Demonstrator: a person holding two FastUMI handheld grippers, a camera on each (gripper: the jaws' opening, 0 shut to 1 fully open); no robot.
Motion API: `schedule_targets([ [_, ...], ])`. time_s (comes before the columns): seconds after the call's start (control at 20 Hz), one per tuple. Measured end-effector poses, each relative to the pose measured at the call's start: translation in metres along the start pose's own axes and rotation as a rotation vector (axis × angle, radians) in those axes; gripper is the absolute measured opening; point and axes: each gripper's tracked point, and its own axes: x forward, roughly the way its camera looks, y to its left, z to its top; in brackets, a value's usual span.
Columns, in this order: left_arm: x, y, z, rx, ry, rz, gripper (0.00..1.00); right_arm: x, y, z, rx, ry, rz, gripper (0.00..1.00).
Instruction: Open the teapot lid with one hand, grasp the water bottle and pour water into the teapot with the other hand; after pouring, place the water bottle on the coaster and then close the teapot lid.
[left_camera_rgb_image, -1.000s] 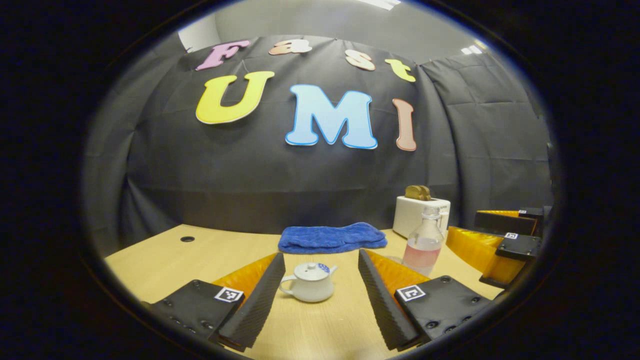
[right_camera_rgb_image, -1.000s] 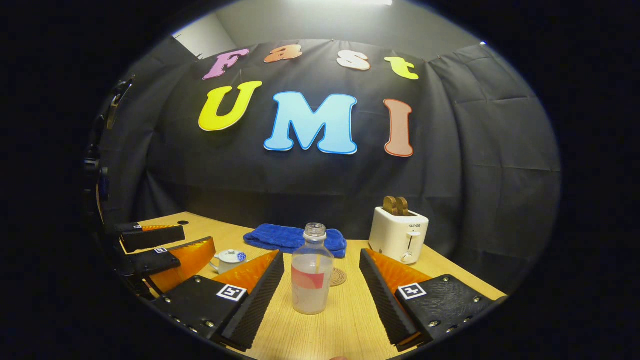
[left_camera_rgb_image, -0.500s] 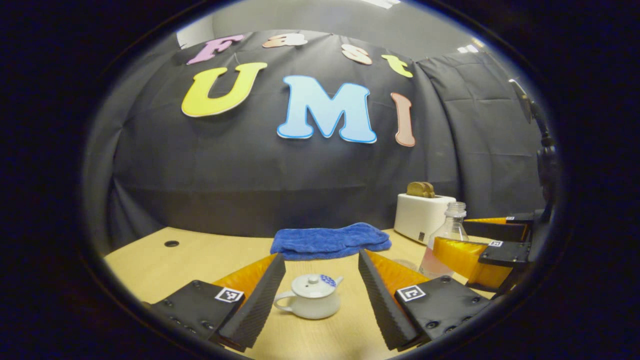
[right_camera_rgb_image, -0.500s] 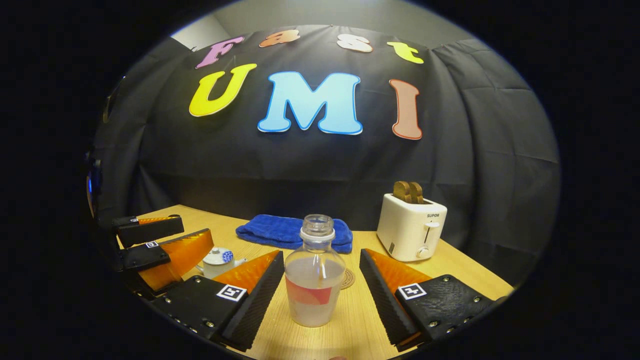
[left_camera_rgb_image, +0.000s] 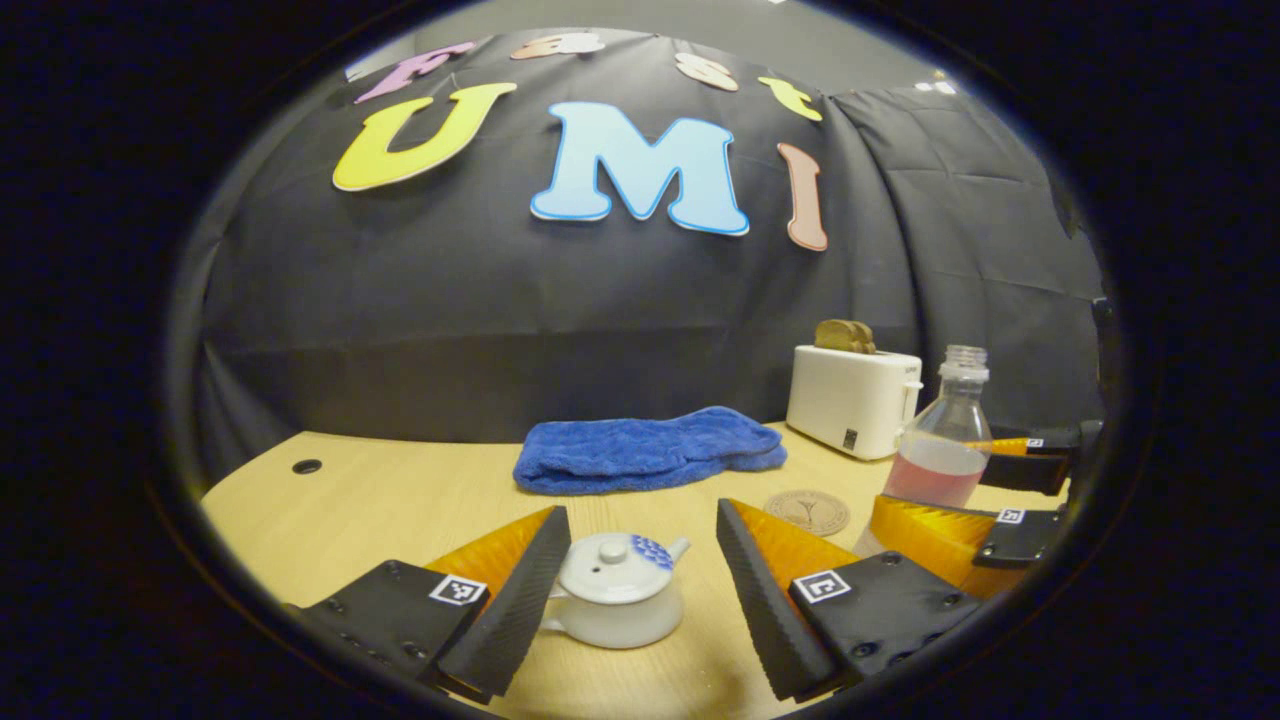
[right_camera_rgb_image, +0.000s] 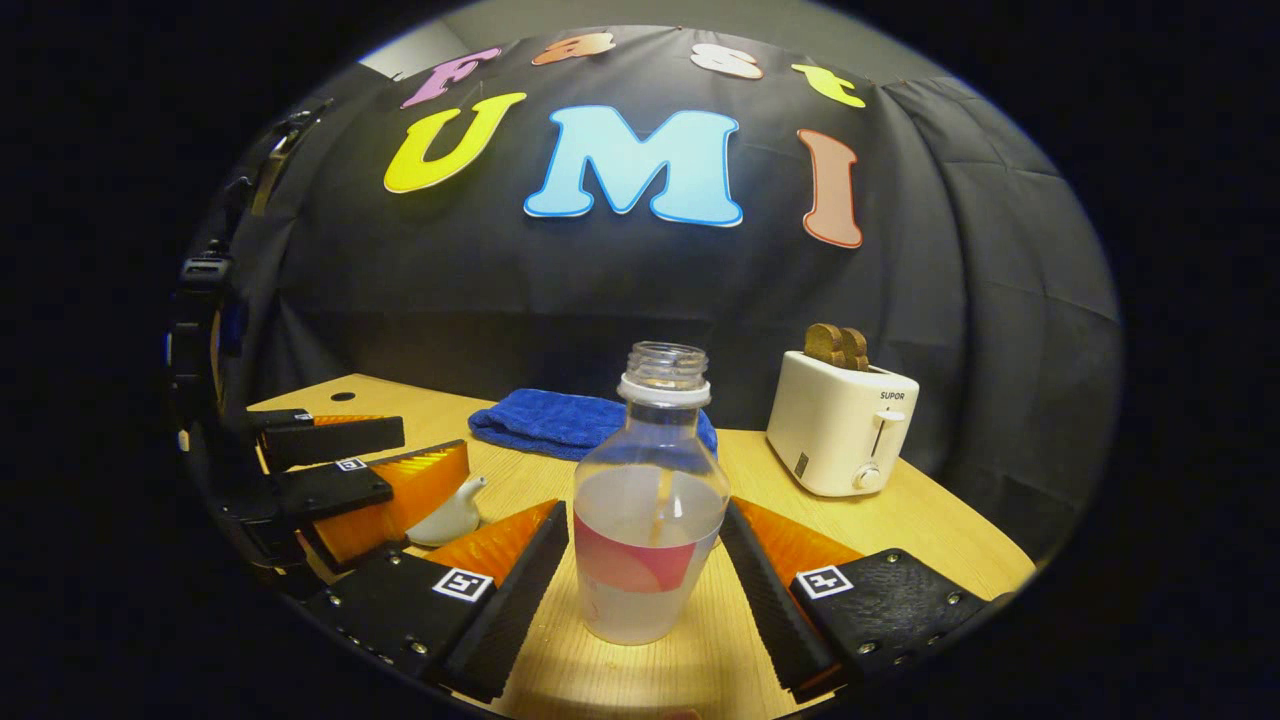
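A small white teapot (left_camera_rgb_image: 615, 600) with its lid (left_camera_rgb_image: 608, 556) on stands on the wooden table, between the fingers of my open left gripper (left_camera_rgb_image: 640, 522). Neither finger touches it. A clear, uncapped water bottle (right_camera_rgb_image: 650, 510) with a red label, partly filled, stands between the fingers of my open right gripper (right_camera_rgb_image: 643, 512), close to both. In the left gripper view the bottle (left_camera_rgb_image: 940, 440) rises at the right with the right gripper (left_camera_rgb_image: 985, 492) around it. A round brown coaster (left_camera_rgb_image: 807, 511) lies between teapot and bottle. In the right gripper view the left gripper (right_camera_rgb_image: 430, 452) half hides the teapot (right_camera_rgb_image: 447, 517).
A folded blue towel (left_camera_rgb_image: 645, 448) lies at the back of the table (left_camera_rgb_image: 400, 500) near the black wall. A white toaster (right_camera_rgb_image: 840, 435) with toast in its slots stands at the back right. A small cable hole (left_camera_rgb_image: 307, 466) sits at the far left.
Both grippers have moved forward and lower. The teapot now sits between the left fingers, and the bottle between the right fingers. Neither gripper has changed its opening.
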Motion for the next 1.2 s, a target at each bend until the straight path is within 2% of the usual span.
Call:
schedule_targets([
  [0.15, 0.005, 0.009, -0.004, -0.040, 0.002, 0.007, 0.95, 0.001, -0.002, 0.000, -0.008, -0.006, -0.009, 0.95],
  [0.35, 0.011, 0.014, -0.008, -0.032, 0.012, 0.020, 0.92, 0.003, 0.000, -0.008, 0.001, 0.018, -0.001, 0.94],
  [0.65, 0.012, 0.018, -0.010, -0.023, 0.013, 0.030, 0.76, 0.006, 0.004, -0.015, 0.003, 0.039, 0.008, 0.95],
  [0.75, 0.011, 0.019, -0.010, -0.015, 0.015, 0.035, 0.66, 0.007, 0.004, -0.017, 0.009, 0.047, 0.006, 0.94],
  [1.2, 0.007, 0.020, -0.006, 0.000, 0.016, 0.055, 0.66, 0.006, 0.002, -0.016, -0.004, 0.043, -0.005, 0.95],
])
